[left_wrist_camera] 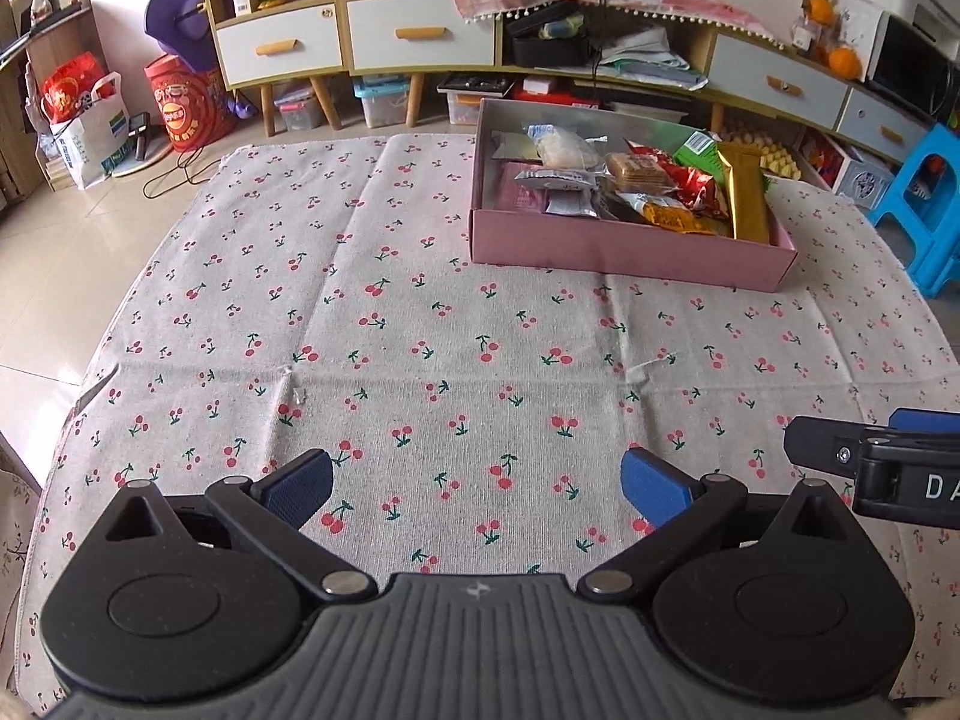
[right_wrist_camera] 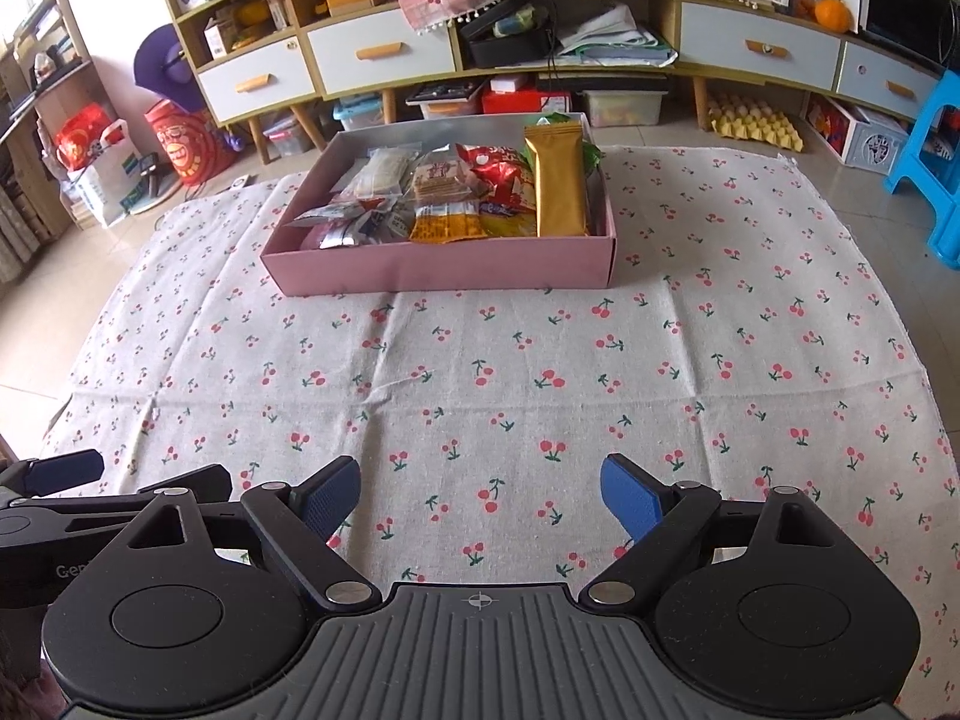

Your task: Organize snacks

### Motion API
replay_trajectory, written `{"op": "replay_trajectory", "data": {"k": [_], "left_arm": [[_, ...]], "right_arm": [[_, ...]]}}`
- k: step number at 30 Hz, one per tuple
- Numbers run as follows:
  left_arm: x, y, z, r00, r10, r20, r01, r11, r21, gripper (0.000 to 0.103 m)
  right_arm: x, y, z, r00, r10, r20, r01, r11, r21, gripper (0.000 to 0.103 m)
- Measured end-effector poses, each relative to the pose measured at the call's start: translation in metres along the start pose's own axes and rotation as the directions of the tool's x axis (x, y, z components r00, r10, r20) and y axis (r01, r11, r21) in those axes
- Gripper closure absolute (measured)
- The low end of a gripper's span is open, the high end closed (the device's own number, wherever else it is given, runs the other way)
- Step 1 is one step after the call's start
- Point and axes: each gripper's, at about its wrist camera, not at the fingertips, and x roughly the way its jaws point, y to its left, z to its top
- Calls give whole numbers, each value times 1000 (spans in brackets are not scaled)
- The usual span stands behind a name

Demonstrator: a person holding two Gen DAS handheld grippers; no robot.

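A pink box (left_wrist_camera: 624, 252) (right_wrist_camera: 438, 270) stands on the cherry-print cloth at the far side. It holds several snack packets, among them a long gold packet (left_wrist_camera: 747, 192) (right_wrist_camera: 561, 180), red packets (left_wrist_camera: 690, 177) (right_wrist_camera: 504, 180) and an orange packet (right_wrist_camera: 447, 222). My left gripper (left_wrist_camera: 477, 483) is open and empty, low over the cloth at the near side. My right gripper (right_wrist_camera: 480, 489) is open and empty, also near the front. Each shows at the edge of the other's view, the right one in the left wrist view (left_wrist_camera: 876, 456), the left one in the right wrist view (right_wrist_camera: 72, 480).
The cherry-print cloth (left_wrist_camera: 420, 330) (right_wrist_camera: 540, 372) covers the table. Behind it stand wooden cabinets with drawers (left_wrist_camera: 420, 30) (right_wrist_camera: 384, 54), storage bins on the floor, a red bag (left_wrist_camera: 186, 102) and a blue stool (left_wrist_camera: 936, 204) (right_wrist_camera: 930, 168) at the right.
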Motion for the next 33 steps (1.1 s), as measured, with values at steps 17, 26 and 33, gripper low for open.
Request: {"op": "replay_trajectory", "data": {"k": [17,26,33], "left_arm": [[-6,-5,1,999,-1,51,-1,1000,30,1],[-7,-5,2,998,2,56,-4,1000,30,1],[-7,-5,2,998,3,57,-5,1000,30,1]], "right_arm": [[0,1,-1,1000,0,2,0,1000,-3,14],[-1,1,-1,1000,0,4,0,1000,-3,14],[-1,1,-1,1000,0,4,0,1000,-3,14]]}}
